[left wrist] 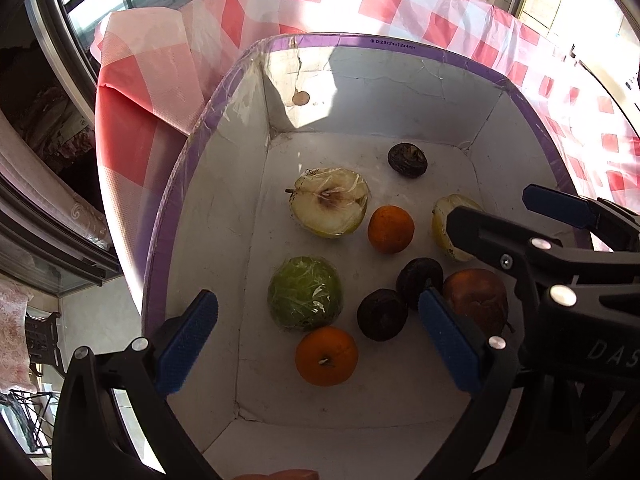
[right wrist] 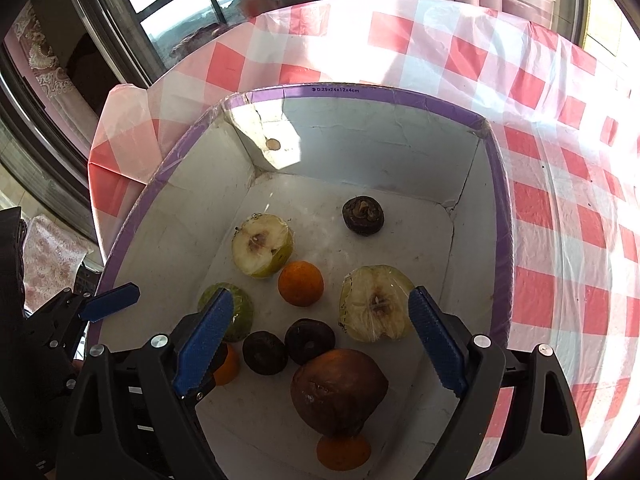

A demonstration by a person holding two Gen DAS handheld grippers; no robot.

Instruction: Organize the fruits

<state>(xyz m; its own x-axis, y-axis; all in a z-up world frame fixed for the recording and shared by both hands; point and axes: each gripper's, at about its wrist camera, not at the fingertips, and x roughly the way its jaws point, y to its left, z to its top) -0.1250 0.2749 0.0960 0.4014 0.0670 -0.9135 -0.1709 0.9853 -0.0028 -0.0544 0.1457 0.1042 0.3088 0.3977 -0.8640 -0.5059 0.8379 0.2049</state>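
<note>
**Both grippers spread above the fruit box**

Left wrist view: the left gripper (left wrist: 318, 344) hung spread and empty over the box (left wrist: 400, 45), an orange (left wrist: 326, 356) between its jaws.

Right wrist view: the right gripper (right wrist: 320, 338) gaped empty, the brown pear (right wrist: 338, 390) lying between its jaws

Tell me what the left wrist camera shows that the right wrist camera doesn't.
Only the left wrist view shows the near orange whole, stem up, and the wrapped green fruit unobstructed; the right gripper crosses its right side, open.

Only the right wrist view shows the right-hand cut half face up, the brown pear whole, and an orange fruit behind it at the bottom edge.

Both show the white box, the left-hand cut half, the middle orange and three dark fruits. The left gripper is open.
</note>
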